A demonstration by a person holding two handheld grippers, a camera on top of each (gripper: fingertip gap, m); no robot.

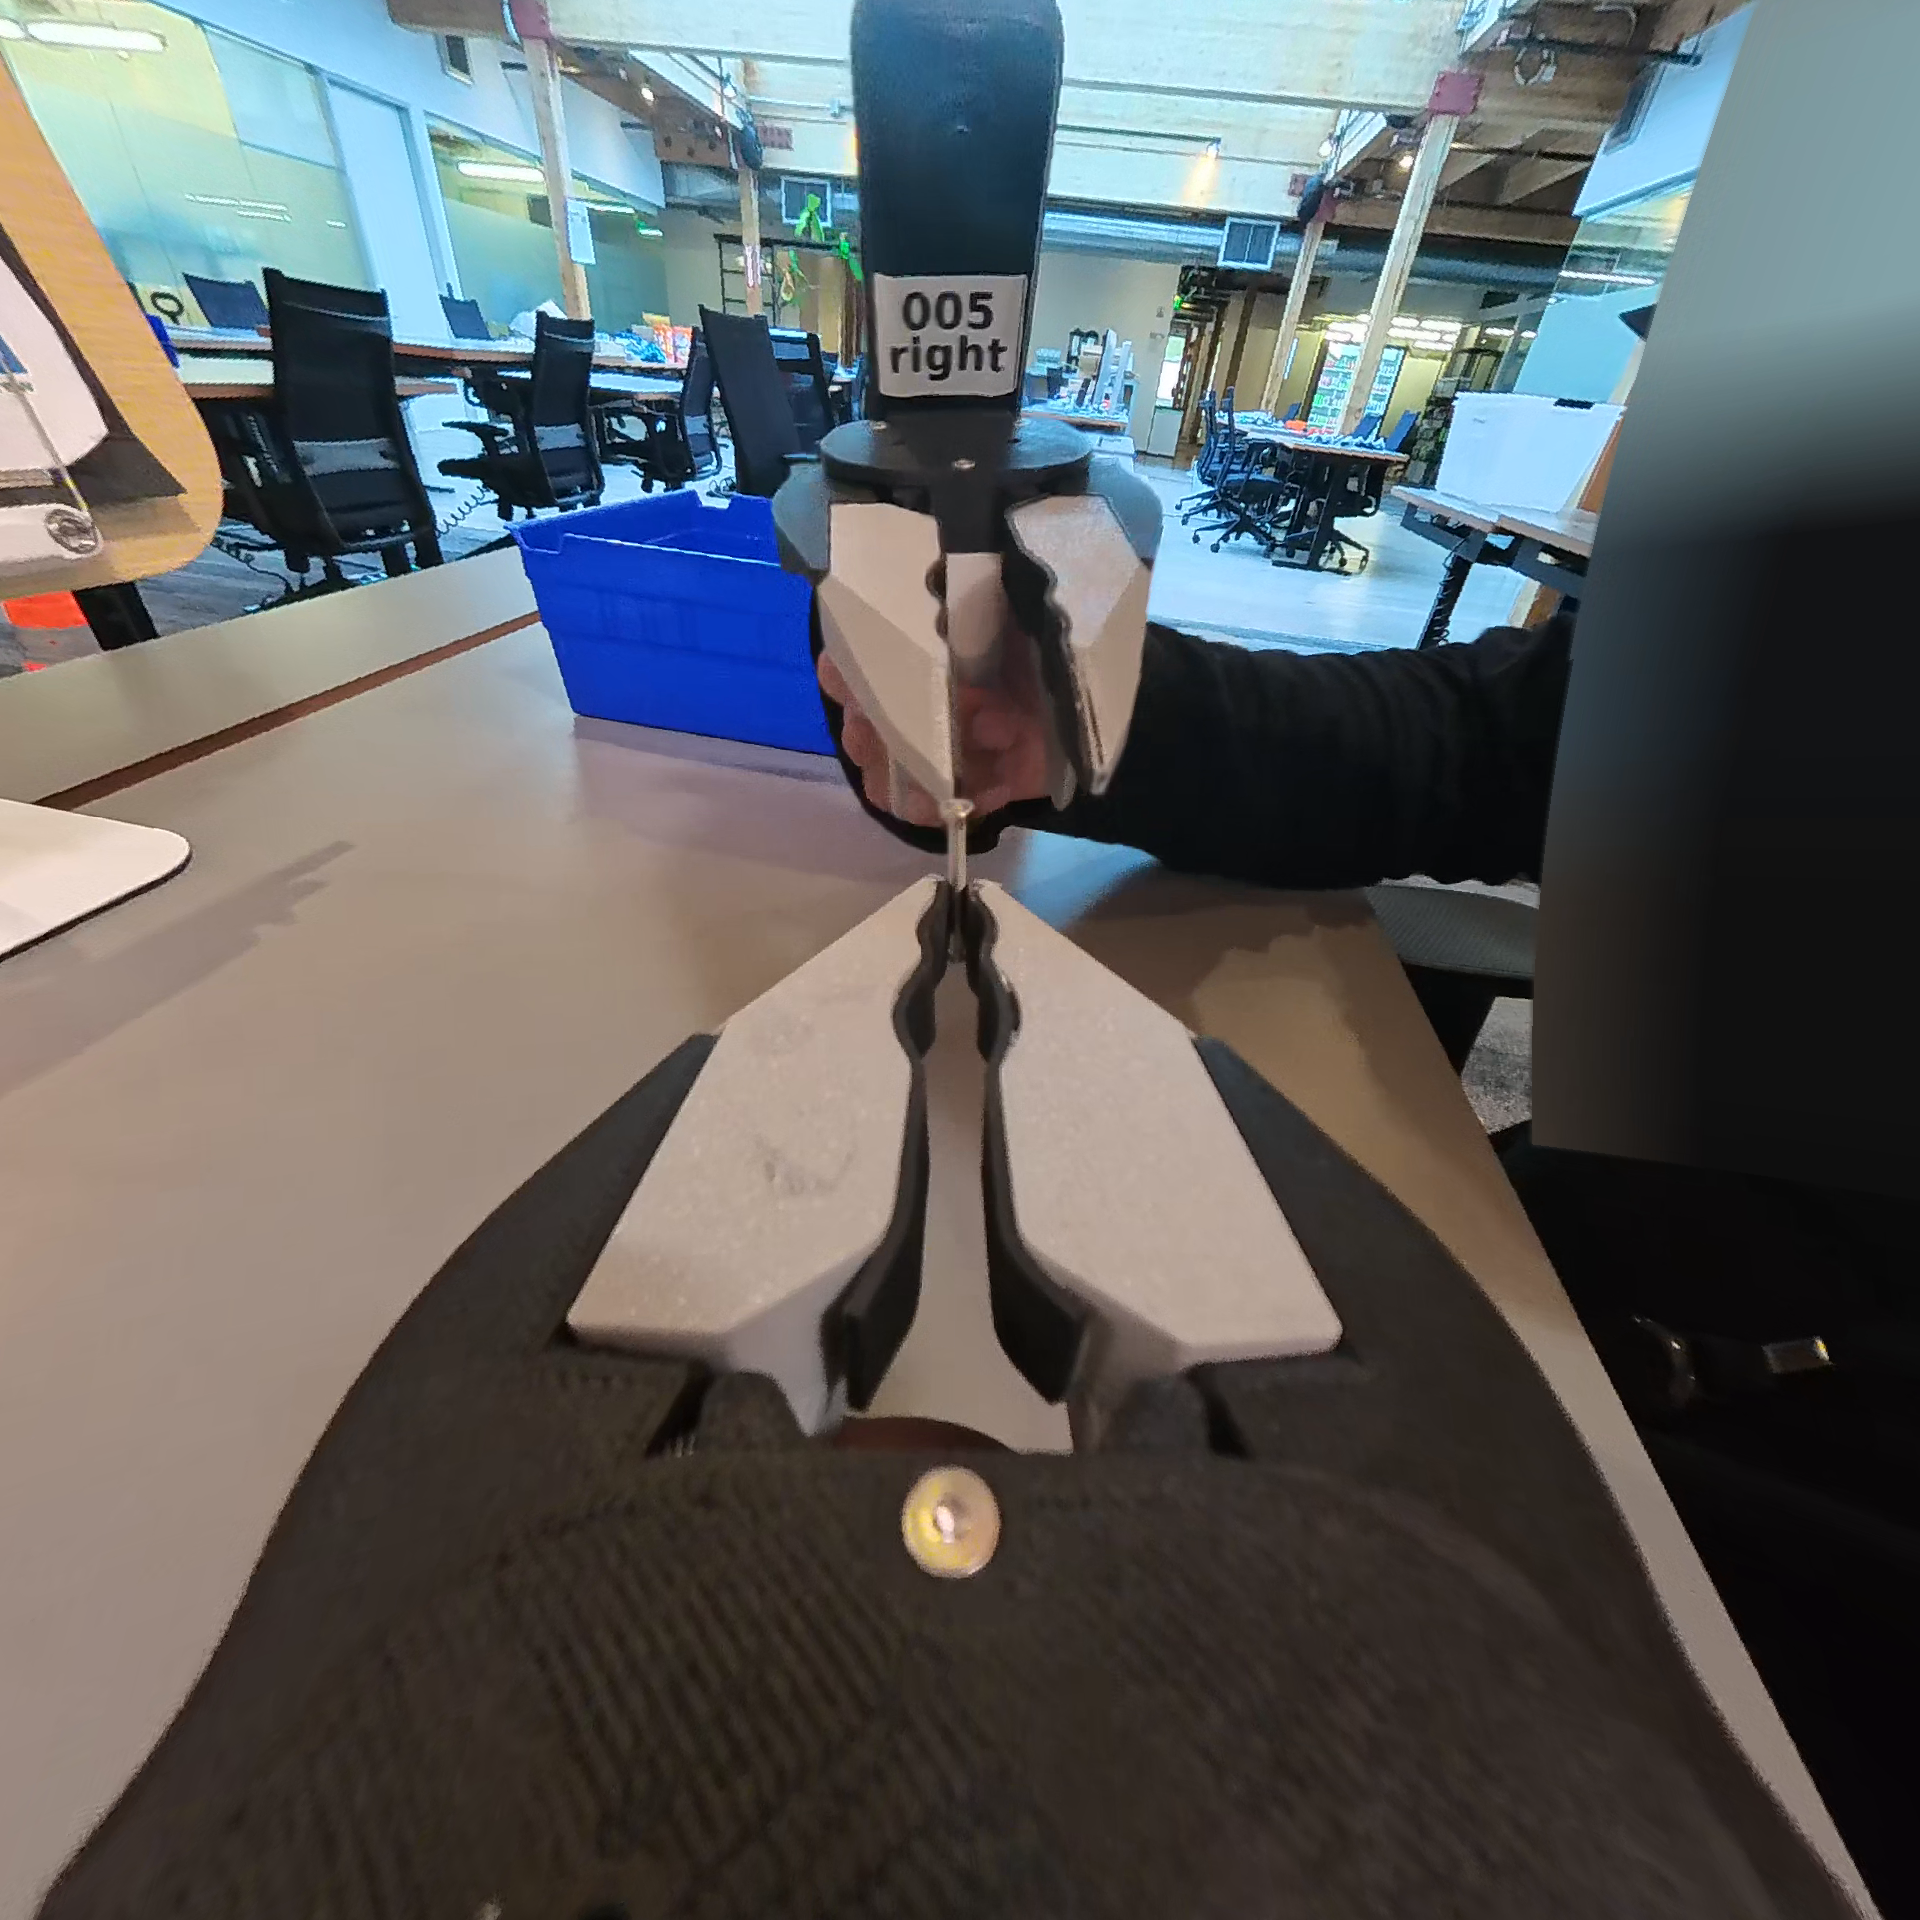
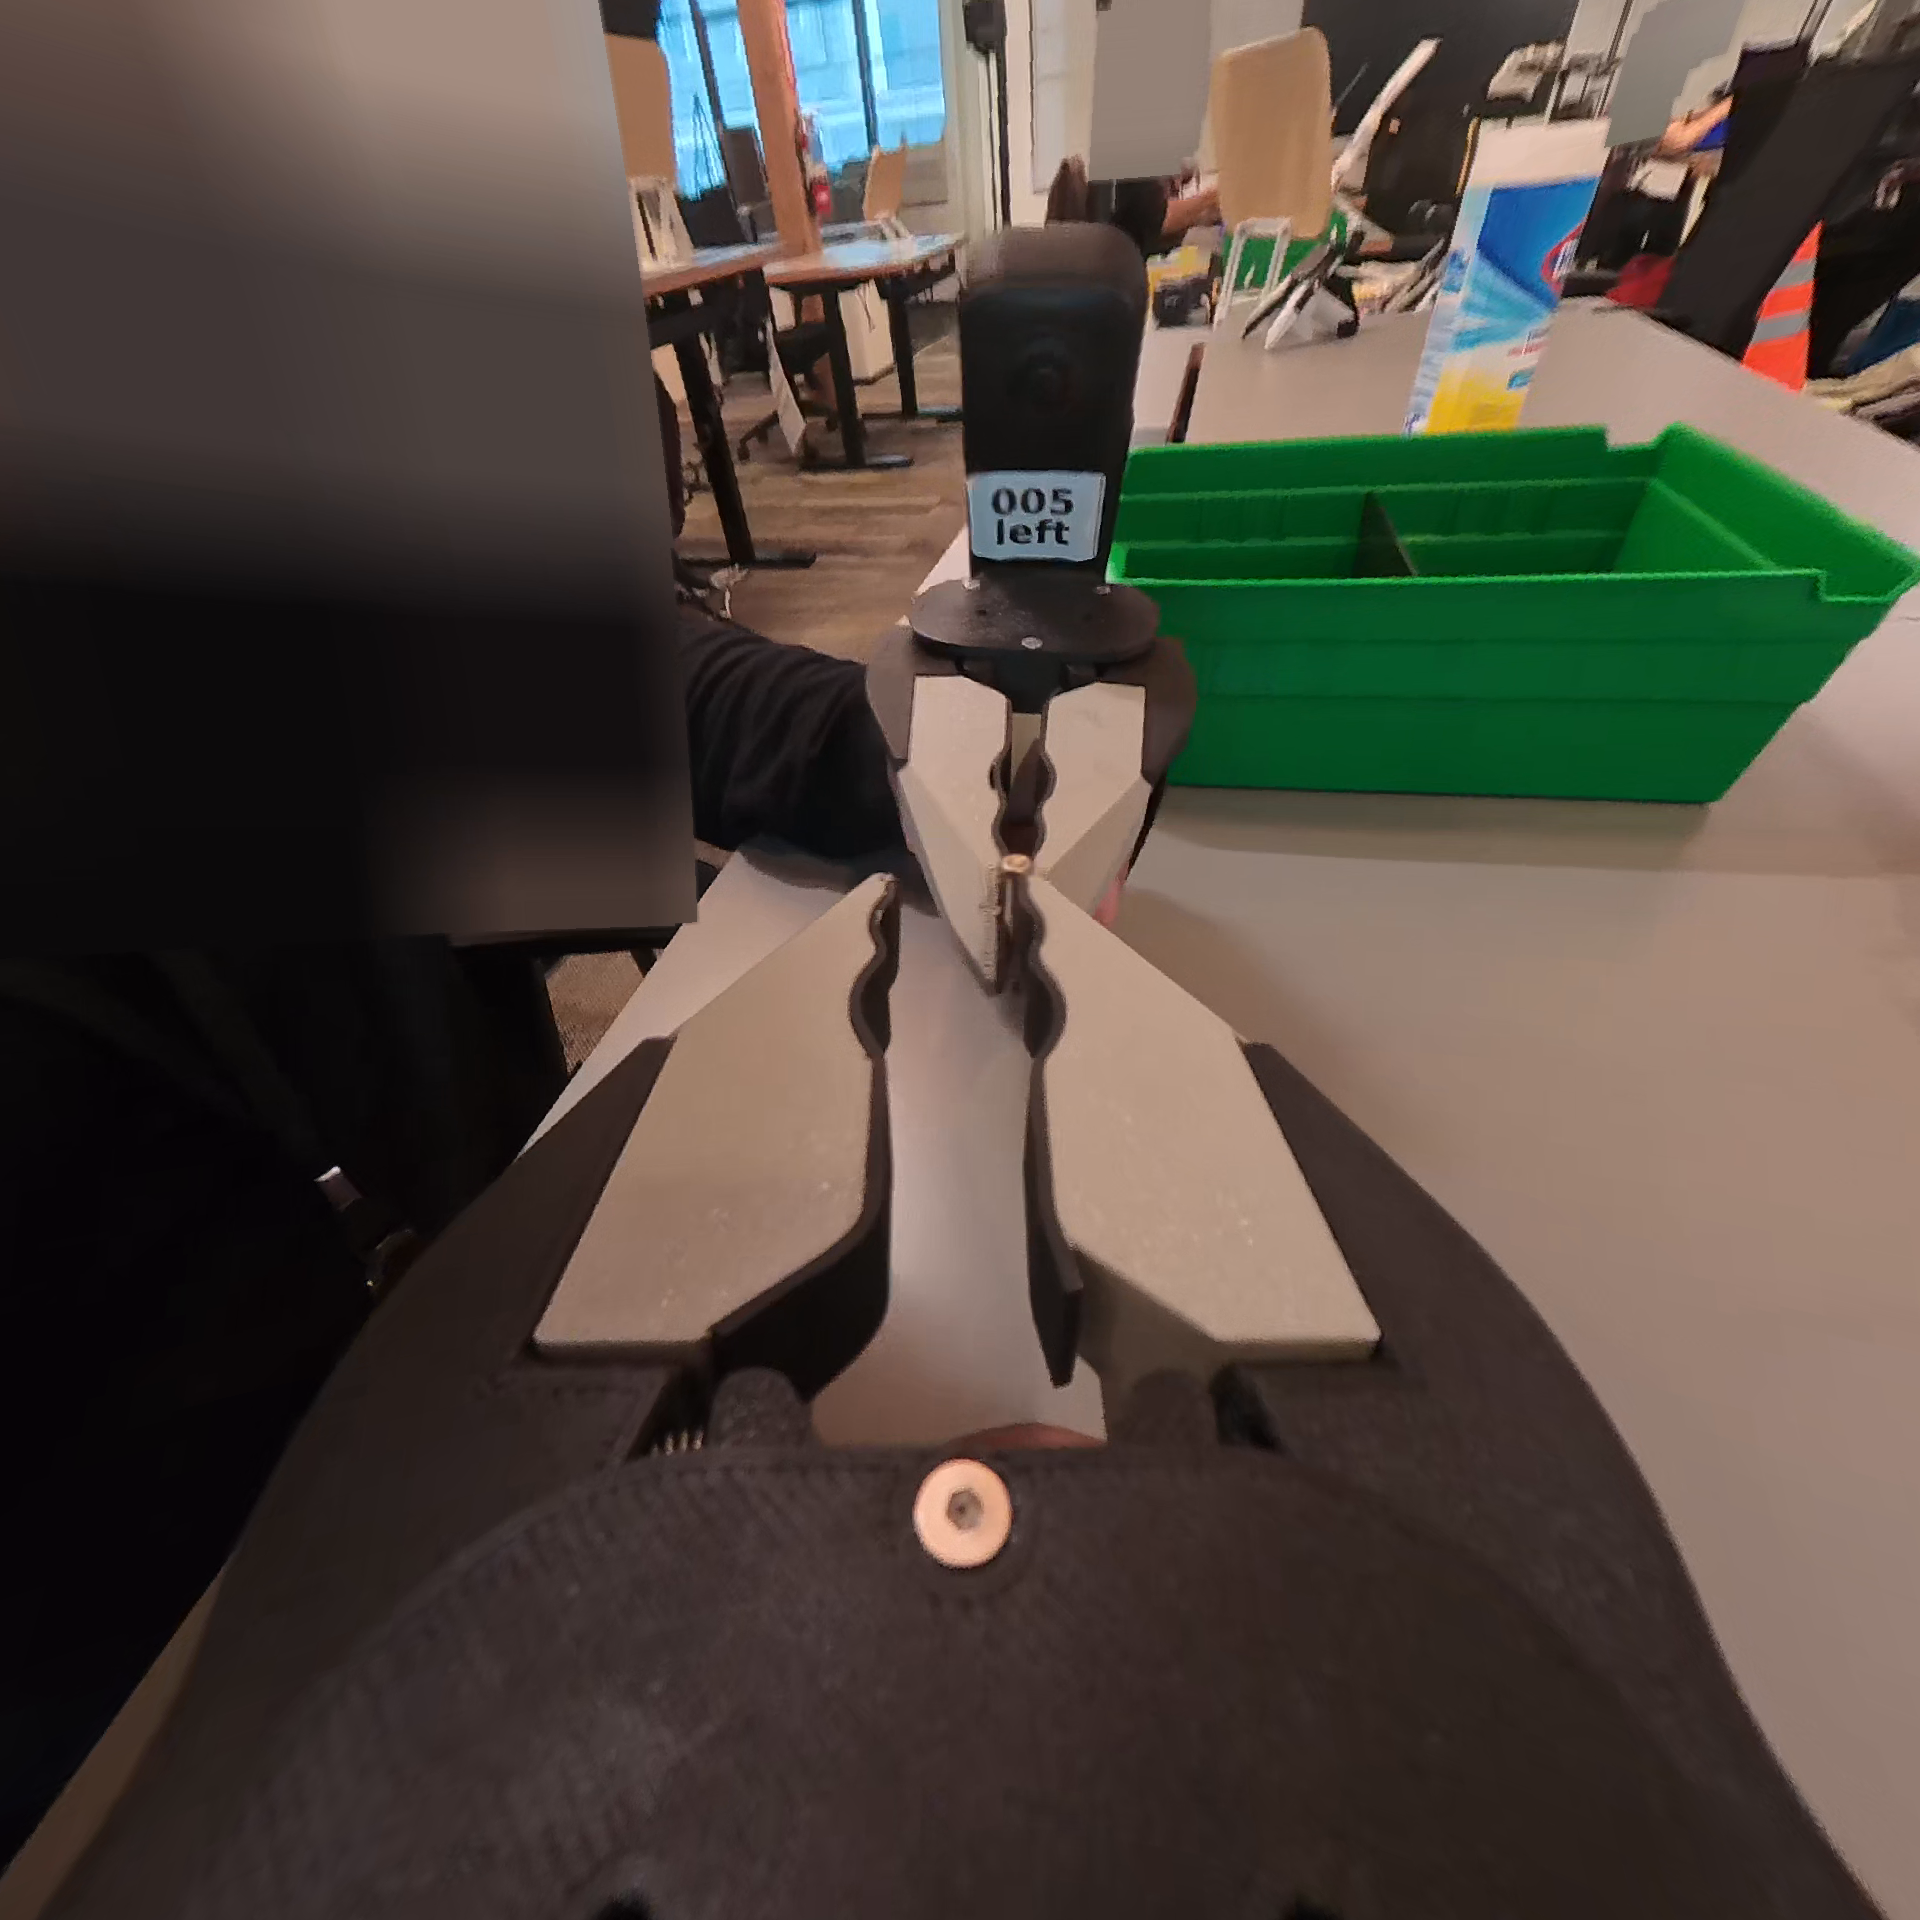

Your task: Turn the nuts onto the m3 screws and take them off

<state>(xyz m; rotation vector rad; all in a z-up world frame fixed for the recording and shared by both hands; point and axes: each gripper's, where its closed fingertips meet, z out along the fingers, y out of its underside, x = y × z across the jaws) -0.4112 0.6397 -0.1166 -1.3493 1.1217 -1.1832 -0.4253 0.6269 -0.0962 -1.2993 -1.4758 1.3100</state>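
Left gripper [image 1: 954, 902] clamped on the lower end of a screw [image 1: 958, 847], which stands upright out of its fingertips. Likely reason: the shank is held steady so the free end is offered to the other tool.

Right gripper [image 2: 961, 914] faces it head-on. In the right wrist view its fingers [image 2: 1049, 935] stand apart, gripping nothing; the right-hand fingertip lies just beside the screw's top [image 2: 1006, 883]. A small brass-coloured piece [image 2: 1016, 861], probably the nut, sits at the tip of the screw. Whether it is threaded on or only resting cannot be told.

In the left wrist view the right gripper fills 12 o'clock, tips pointing down at the screw, a hand [image 1: 987, 727] wrapped round its grip from 3 o'clock, dark sleeve level over the table [image 1: 416, 935]. Both tools are held above the table edge, tips almost meeting.

Blue bin [image 1: 665, 613] at 11 o'clock behind the right gripper; green bin [image 2: 1507, 623] at 1–2 o'clock in the right wrist view.

Judged step: right fingers are positioned to close on the nut and turn it.
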